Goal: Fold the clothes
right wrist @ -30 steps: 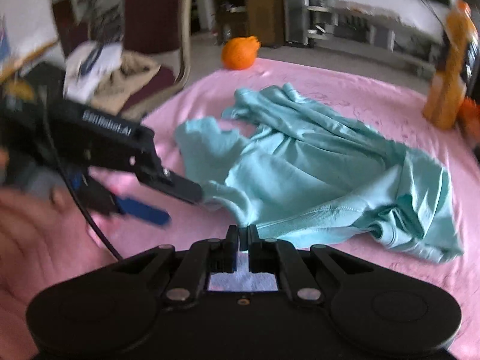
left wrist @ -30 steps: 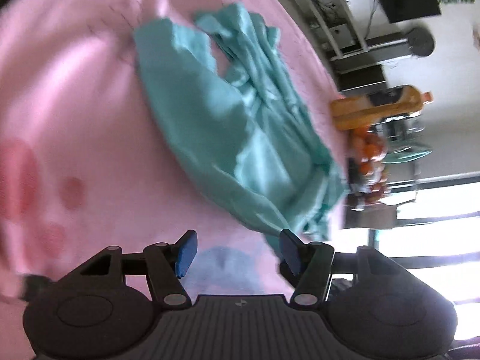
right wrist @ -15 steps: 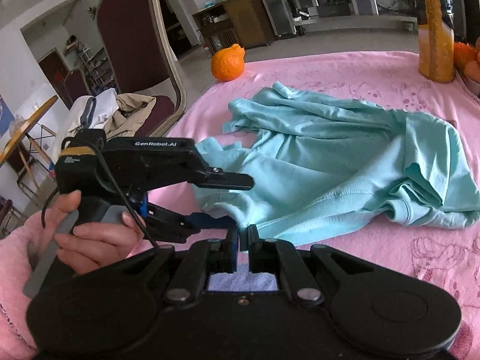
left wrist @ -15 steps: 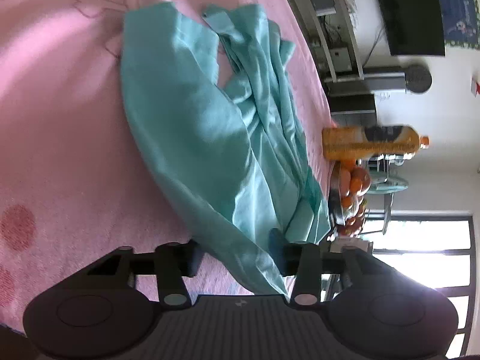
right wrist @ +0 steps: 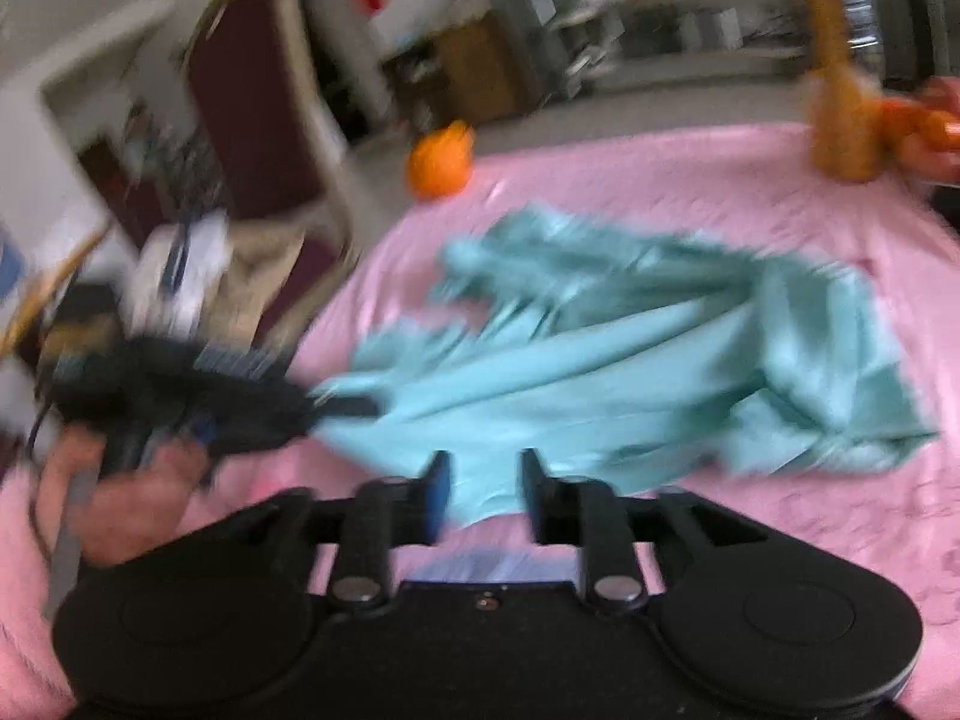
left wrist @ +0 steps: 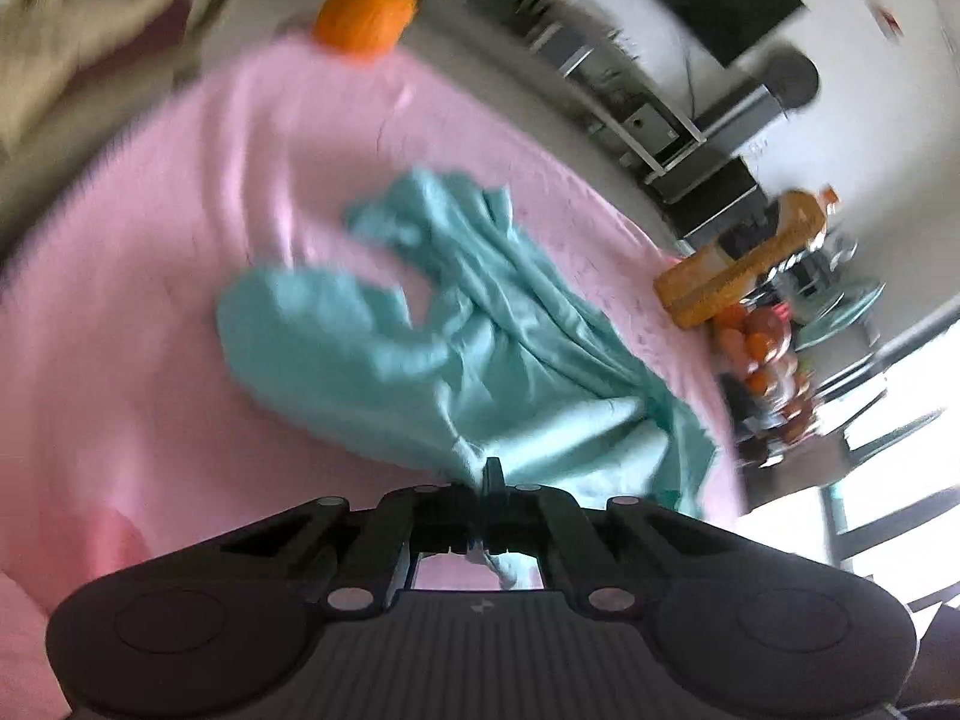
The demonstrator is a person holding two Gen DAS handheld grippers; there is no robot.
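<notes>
A crumpled teal garment (left wrist: 480, 360) lies spread across the middle of a worktop covered with a pink cloth (left wrist: 150, 300), its bulk bunched toward the right side as the right wrist view shows it (right wrist: 630, 360).

The left claw (left wrist: 492, 480) is pinched tight on the near hem of the garment: a thin fold of teal cloth rises between its closed fingertips and a bit more hangs under them. In the right wrist view the same claw (right wrist: 345, 407) comes in from the left, held by a hand (right wrist: 132, 498), its tip biting the near left corner of the garment, which is drawn into taut ridges from that point.

The right claw (right wrist: 480, 489) stands partly apart and is opening. The near edge of the garment lies between its blue-padded fingers (right wrist: 437, 492), but the pads do not press on it.

At the far edge of the worktop sits an orange fruit (right wrist: 441, 162). At the far right corner stands a bottle of orange drink (right wrist: 840, 114), with a bowl of fruit (left wrist: 765, 354) just beside it. Beyond the left edge is a dark red chair (right wrist: 258, 114) with light clothes (right wrist: 252, 276) heaped on its seat. Both views are blurred.
</notes>
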